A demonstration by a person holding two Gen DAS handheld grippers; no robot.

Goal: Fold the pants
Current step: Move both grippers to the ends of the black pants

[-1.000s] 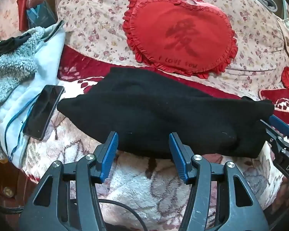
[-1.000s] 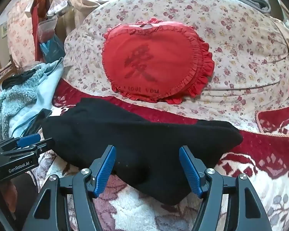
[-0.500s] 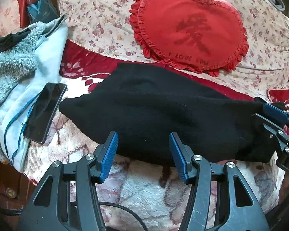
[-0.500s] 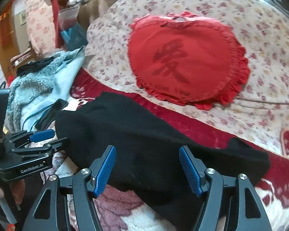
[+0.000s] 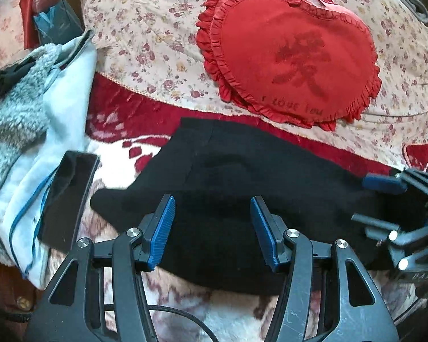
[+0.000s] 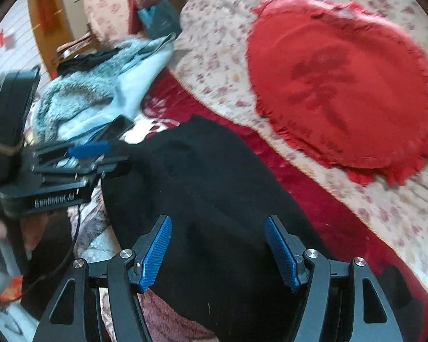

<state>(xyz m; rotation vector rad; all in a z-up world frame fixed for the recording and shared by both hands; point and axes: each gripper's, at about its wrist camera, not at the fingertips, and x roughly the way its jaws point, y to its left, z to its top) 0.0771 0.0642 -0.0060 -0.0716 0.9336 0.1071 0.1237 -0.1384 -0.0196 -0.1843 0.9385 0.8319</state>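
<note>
Your left tool hung over the near edge of the black pants, its blue pads spread apart with nothing pinched between them, released; the pants lay as a folded dark bundle across the middle of the frame on the red-and-white plush blanket that covered the bed; your right tool came in from the right edge of the left wrist view, over the right end of the bundle, though whether it touched the cloth could not be told there; in the right wrist view your right tool stood with its pads wide apart above the dark cloth, also released and gripping nothing; in that same view your left tool showed at the left of the frame, just beside the left end of the pants; a red heart-shaped cushion with a frilled rim rested on the floral quilt in the upper part of the frame, well behind the pants; at the left, a dark phone lay on a pale blue garment beside a grey fleece, apart from the bundle; the right wrist view was somewhat blurred.
</note>
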